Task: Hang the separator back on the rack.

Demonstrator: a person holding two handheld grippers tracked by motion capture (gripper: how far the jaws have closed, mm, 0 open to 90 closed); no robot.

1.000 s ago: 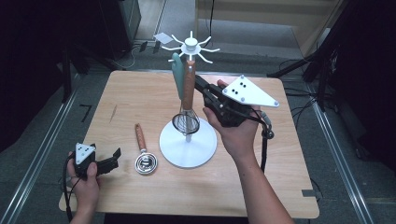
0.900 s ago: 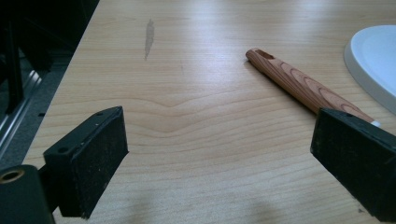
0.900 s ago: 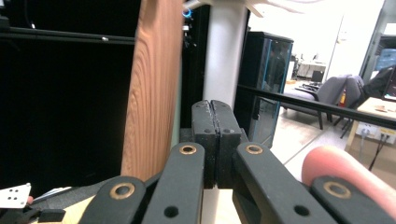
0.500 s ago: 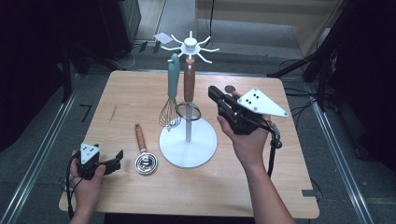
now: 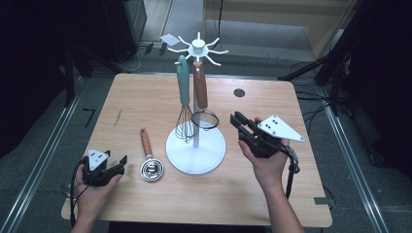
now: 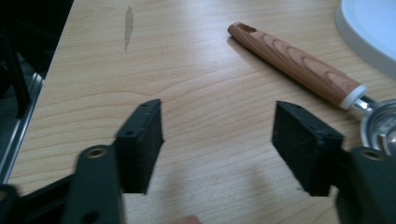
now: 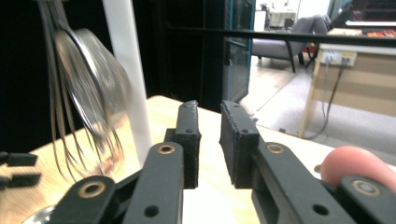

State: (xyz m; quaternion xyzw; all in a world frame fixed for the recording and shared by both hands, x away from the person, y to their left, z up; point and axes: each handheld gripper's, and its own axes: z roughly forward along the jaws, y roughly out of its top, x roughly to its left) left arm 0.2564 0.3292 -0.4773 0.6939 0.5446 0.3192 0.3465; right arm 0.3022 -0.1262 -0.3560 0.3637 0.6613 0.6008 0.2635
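Pale wood table (image 5: pixel 145 97) | dark room, metal floor rails | left tool (image 5: pixel 122 164) released, closing | right tool (image 5: pixel 236 123) parting, empty

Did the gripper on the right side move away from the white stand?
Yes. The right gripper has drawn back from the white stand toward the table's near right, empty, jaws just opening.

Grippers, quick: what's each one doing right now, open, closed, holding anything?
Left gripper: open, nothing between its jaws, which have just been closing.
Right gripper: open by a narrow gap, empty, jaws just been opening.
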